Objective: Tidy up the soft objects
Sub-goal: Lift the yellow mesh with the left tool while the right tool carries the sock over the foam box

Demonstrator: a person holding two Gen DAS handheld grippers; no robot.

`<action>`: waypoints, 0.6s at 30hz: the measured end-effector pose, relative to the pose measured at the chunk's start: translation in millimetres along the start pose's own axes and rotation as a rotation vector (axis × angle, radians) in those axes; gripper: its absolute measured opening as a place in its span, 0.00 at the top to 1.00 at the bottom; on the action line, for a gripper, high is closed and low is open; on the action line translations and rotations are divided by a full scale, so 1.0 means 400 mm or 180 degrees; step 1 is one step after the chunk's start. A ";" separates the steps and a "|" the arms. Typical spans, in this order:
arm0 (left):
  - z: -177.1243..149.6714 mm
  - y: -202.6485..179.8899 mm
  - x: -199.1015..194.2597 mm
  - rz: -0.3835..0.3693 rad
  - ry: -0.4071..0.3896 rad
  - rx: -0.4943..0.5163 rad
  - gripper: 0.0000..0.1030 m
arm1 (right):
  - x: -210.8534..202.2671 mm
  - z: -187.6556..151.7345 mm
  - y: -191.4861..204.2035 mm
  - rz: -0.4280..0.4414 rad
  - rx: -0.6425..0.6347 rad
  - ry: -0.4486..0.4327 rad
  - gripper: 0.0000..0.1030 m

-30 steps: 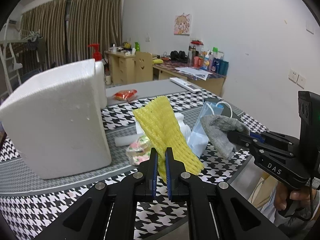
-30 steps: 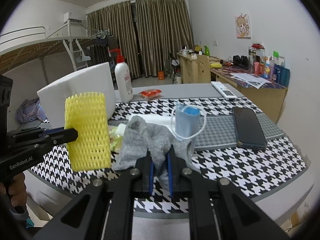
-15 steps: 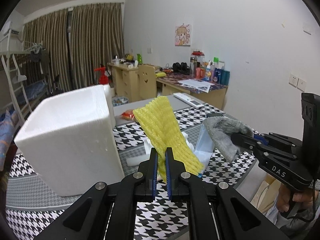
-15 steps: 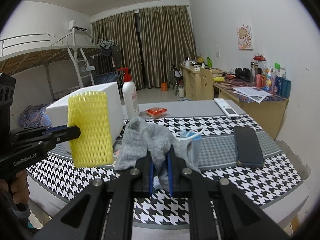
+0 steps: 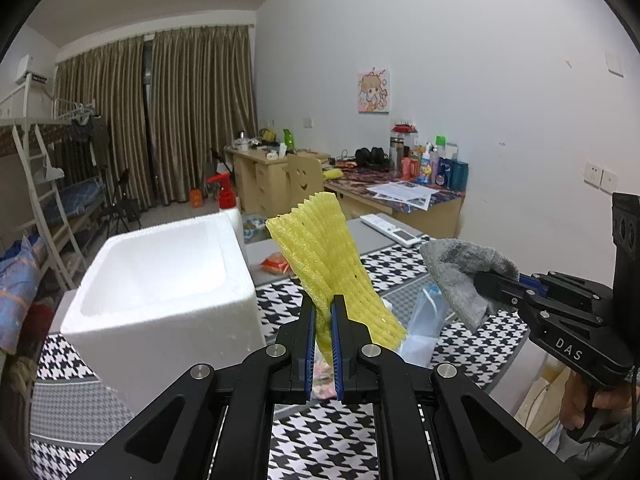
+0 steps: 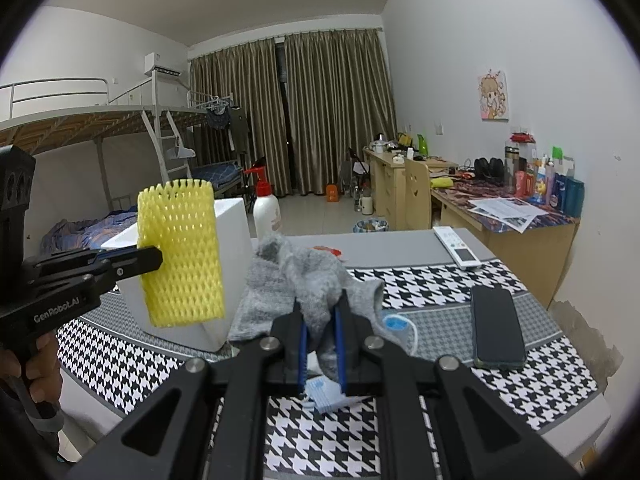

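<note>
We hold the left tool clamped on a yellow foam fruit net, gripped near its lower end; its long axis runs upward and leans slightly away from us, the ragged open end on top. It hangs in the air above the desk, by the near right corner of the white styrofoam box, whose open top faces up. Our right tool is clamped on a grey fuzzy sock, bunched between the pads, with one end draped left and the other spreading right, lifted over the near edge of the desk. Below it on the houndstooth cloth lies a blue face mask. A black phone lies lengthwise toward the desk's right edge, and a white remote sits near the far right corner. The left tool's body reads "GenRobot.AI"; the right one's reads "DAS".
</note>
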State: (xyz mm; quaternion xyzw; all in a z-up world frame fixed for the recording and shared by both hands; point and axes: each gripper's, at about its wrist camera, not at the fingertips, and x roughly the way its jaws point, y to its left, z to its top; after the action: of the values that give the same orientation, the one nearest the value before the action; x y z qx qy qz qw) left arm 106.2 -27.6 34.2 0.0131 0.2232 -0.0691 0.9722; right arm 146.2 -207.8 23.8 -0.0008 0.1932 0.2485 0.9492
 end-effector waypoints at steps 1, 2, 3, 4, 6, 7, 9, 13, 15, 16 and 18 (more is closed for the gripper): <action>0.005 0.004 0.003 0.0013 -0.0006 -0.0004 0.92 | 0.002 0.003 0.001 0.0002 0.0007 -0.0006 0.86; 0.010 0.007 0.005 0.0024 -0.0009 -0.0008 0.92 | 0.006 0.009 0.001 0.0012 0.0019 -0.0016 0.86; 0.015 0.011 0.007 0.0034 -0.0014 -0.0015 0.92 | 0.009 0.014 0.002 0.0022 0.0020 -0.0021 0.86; 0.019 0.014 0.010 0.0040 -0.0017 -0.0017 0.92 | 0.012 0.018 0.004 0.0027 0.0014 -0.0025 0.86; 0.028 0.023 0.013 0.0068 -0.0037 -0.0021 0.92 | 0.017 0.026 0.010 0.0039 0.0003 -0.0034 0.86; 0.032 0.027 0.015 0.0083 -0.0043 -0.0027 0.92 | 0.020 0.031 0.014 0.0053 -0.0003 -0.0039 0.86; 0.041 0.037 0.016 0.0104 -0.0059 -0.0040 0.92 | 0.024 0.040 0.021 0.0075 -0.0018 -0.0060 0.86; 0.055 0.053 0.016 0.0159 -0.0116 -0.0055 0.92 | 0.039 0.061 0.031 0.0124 -0.0022 -0.0075 0.86; 0.063 0.062 0.015 0.0195 -0.0143 -0.0065 0.92 | 0.047 0.069 0.037 0.0147 -0.0035 -0.0082 0.86; 0.067 0.066 0.014 0.0214 -0.0156 -0.0071 0.92 | 0.050 0.073 0.040 0.0157 -0.0035 -0.0083 0.86; 0.073 0.074 0.014 0.0250 -0.0178 -0.0079 0.92 | 0.061 0.082 0.046 0.0177 -0.0047 -0.0083 0.86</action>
State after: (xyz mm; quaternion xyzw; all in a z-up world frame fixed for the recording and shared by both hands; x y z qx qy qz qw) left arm 128.1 -0.9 57.8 0.0078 0.1962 -0.0283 0.9801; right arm 169.0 -176.9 46.9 0.0008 0.1789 0.2762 0.9443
